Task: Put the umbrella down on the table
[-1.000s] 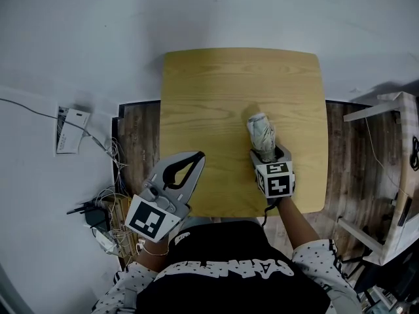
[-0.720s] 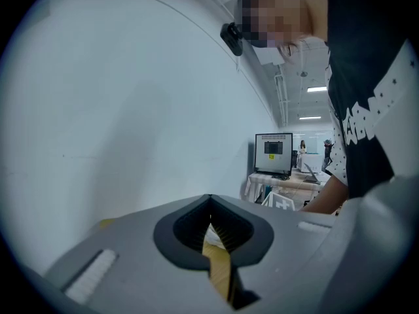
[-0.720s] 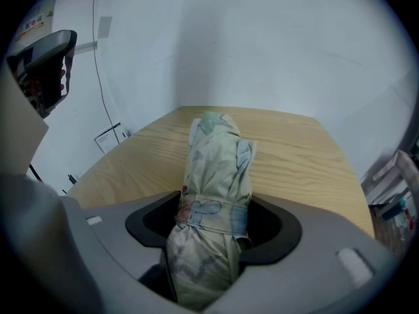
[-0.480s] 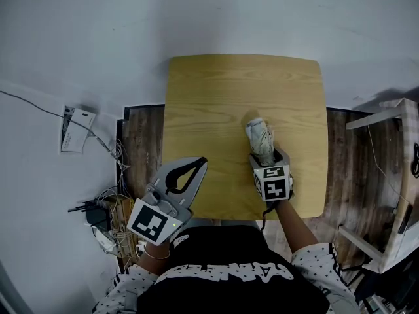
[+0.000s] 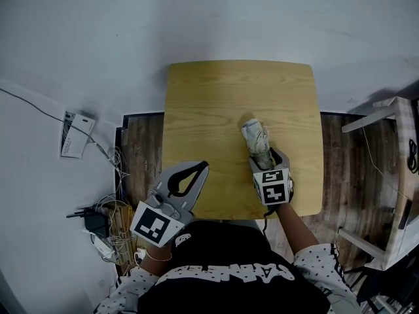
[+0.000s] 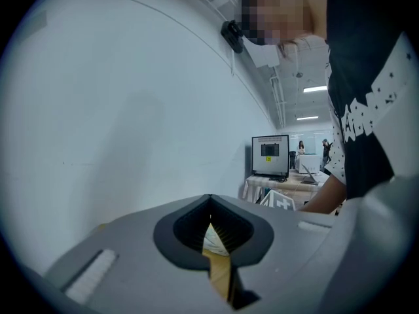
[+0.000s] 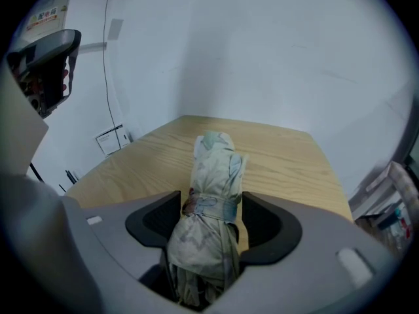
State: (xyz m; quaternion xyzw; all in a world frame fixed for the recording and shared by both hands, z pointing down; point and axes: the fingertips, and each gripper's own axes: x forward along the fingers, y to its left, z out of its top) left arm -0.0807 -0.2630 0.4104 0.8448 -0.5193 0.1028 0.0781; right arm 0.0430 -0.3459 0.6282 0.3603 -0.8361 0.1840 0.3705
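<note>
Head view: the right gripper (image 5: 267,157) is over the near right part of the wooden counter (image 5: 216,103). Its jaws are clamped on a folded, pale patterned umbrella (image 5: 255,136). The umbrella points away from me, toward the counter's middle. This view does not settle whether its far end touches the wood or hangs just above it.

Right gripper view: this adds detail on the grip. The umbrella (image 7: 213,195) sits between the two jaws, pinched from both sides at its strapped waist, with its rounded end sticking out past the jaw tips. The counter (image 7: 281,149) stretches bare beyond it to the wall. I cannot read contact with the surface from here either.

Head view, left side: the left gripper (image 5: 201,167) is at the counter's near left corner, well apart from the umbrella, partly over the plank floor (image 5: 141,149). Its jaw tips are touching.

Left gripper view: this confirms it. The left gripper (image 6: 209,199) has its tips pressed together with nothing gripped between them, and only a sliver of wood shows through the gap behind. This view alone looks across the room, showing a monitor (image 6: 270,156) on a far desk and my black top at right.

Only the head view shows a white box (image 5: 75,134) with a cable and a cable tangle (image 5: 108,221) at left.
</note>
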